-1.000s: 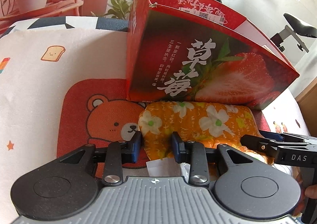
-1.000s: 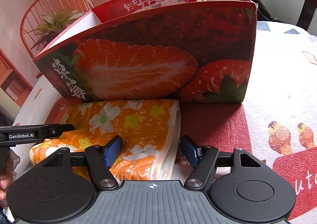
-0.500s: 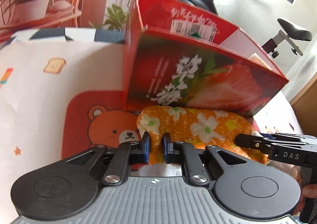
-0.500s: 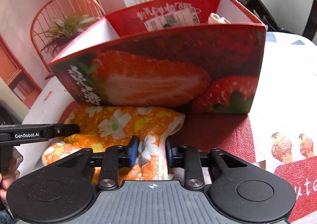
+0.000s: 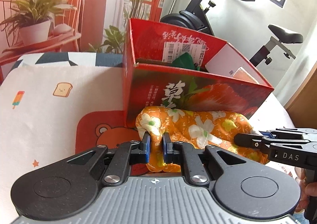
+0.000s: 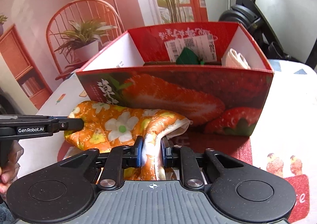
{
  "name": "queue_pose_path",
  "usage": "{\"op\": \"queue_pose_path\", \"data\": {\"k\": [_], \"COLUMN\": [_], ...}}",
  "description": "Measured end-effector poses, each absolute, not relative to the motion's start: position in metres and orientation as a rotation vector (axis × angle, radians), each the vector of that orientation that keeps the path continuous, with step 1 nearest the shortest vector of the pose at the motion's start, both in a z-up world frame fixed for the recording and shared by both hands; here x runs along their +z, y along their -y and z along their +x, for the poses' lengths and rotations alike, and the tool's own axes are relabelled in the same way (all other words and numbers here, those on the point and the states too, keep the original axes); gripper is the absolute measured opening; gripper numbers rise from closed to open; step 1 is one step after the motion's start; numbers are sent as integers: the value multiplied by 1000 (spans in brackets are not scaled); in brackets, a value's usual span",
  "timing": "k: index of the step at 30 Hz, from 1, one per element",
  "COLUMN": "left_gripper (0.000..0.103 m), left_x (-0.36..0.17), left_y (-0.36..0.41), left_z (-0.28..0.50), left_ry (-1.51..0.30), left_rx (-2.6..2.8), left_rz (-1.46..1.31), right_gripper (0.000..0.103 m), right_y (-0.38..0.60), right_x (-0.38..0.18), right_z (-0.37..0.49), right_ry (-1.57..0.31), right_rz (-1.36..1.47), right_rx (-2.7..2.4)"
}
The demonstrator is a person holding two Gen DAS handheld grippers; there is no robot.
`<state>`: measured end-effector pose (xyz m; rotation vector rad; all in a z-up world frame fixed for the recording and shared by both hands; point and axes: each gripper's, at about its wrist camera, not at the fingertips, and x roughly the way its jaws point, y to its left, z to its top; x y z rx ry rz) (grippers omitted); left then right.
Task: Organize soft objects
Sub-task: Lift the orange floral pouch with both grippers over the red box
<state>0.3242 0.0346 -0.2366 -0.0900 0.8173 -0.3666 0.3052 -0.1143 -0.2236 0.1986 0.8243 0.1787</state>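
Change since a second ago: both my tongs were spread around the cloth; now they pinch it, and its ends are bunched and lifted.
Box: the red strawberry-printed cardboard box (image 6: 178, 93) stands open-topped at 12 o'clock, with a green item (image 6: 187, 58) and a pale bundle (image 6: 236, 58) inside.
Cloth: the orange flower-printed padded cloth (image 5: 198, 124) hangs between my tongs, against the box's front wall, above the red bear mat (image 5: 103, 132).
Left gripper (image 5: 156, 145): clamped on the cloth's left end.
Right gripper (image 6: 151, 150): jaws closing, the cloth's right edge between them and pressed.
Risk: I judge the sagging middle could catch the near rim and shove the box back; thin bunched pinches could slip.
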Motion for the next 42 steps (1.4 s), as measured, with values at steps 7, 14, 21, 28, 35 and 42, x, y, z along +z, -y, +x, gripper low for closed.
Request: {"op": "queue_pose_path", "data": {"k": [7,14,21,28,35,42], "left_gripper": [13,13,13,13,13,13], "left_x": [-216,-199,-189,-176,-162,-151], "left_y": [-29,-25,-26,-25,-21,-17], "left_z": [314,300,292,288,290,297], "left_ry": [-778,-735,-711,-678,-638,-610], "left_rx": [-385,-395,-399,-398,-406,-418], "left_rz": [-73,-60,-59,-70,-84,-86], "right_gripper": [16,16,16,16,16,16], "right_y": [115,115,111,110,112,119], "right_x": [-203,-183,-169,-153,-138,-127], "right_z": [293,280,271,267,269,280], "right_ry": [-782,-741,-712,-678,-640,-614], "right_rz": [180,167,154,134,128,125], "right_rx": [170,167,168,175,178,181]}}
